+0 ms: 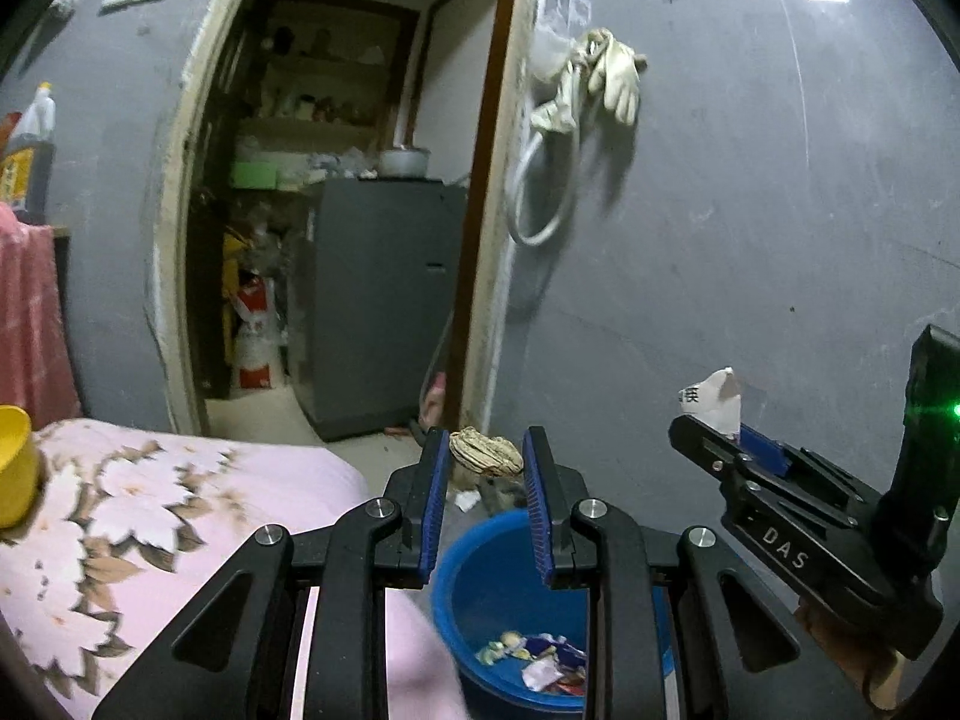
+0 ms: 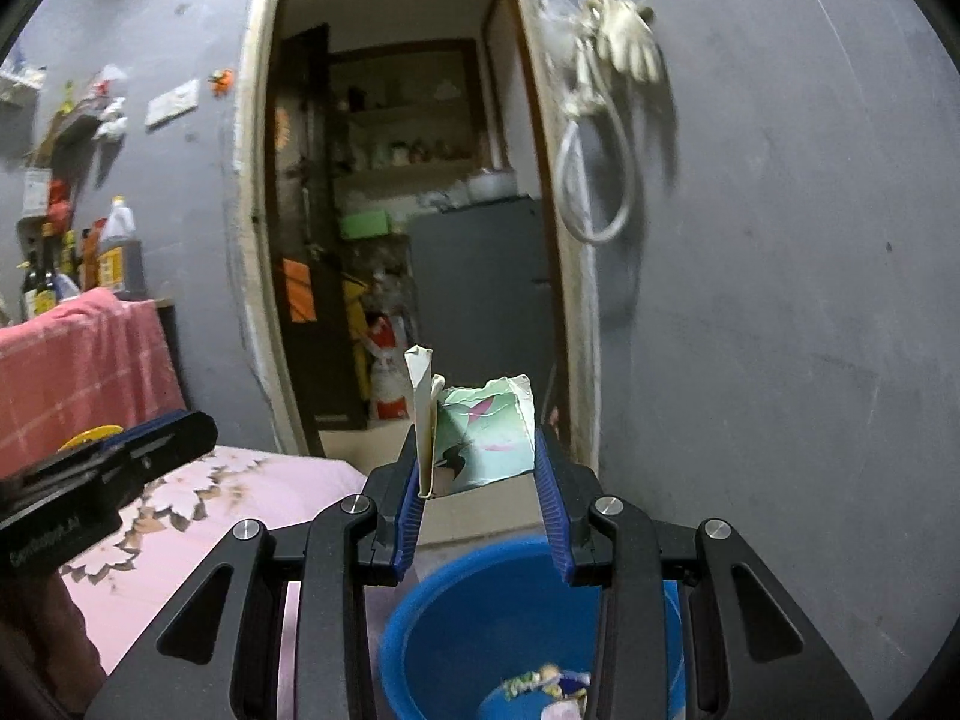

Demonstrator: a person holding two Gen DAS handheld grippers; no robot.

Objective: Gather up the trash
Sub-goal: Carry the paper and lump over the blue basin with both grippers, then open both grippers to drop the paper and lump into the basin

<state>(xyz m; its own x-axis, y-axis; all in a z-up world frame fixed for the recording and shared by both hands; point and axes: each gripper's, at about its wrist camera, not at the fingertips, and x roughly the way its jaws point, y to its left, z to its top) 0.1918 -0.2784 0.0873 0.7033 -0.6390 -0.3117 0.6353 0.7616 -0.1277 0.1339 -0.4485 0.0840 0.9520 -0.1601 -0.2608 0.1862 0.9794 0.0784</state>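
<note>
My right gripper [image 2: 480, 480] clamps a crumpled paper carton [image 2: 486, 438] at centre frame, above the blue bucket [image 2: 456, 612] at bottom centre, where wrappers [image 1: 540, 660] lie inside. My left gripper [image 1: 486, 510] is spread apart with nothing between its fingers, over the same bucket beside the floral bedspread [image 1: 150, 516].

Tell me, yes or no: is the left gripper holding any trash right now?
No. The left gripper stands open with nothing between its blue pads, while the right gripper holds the crumpled carton over the blue bucket.

Bucket [image 1: 480, 588] right of bed [image 1: 180, 510] (wrappers [image 1: 540, 660] inside).
</note>
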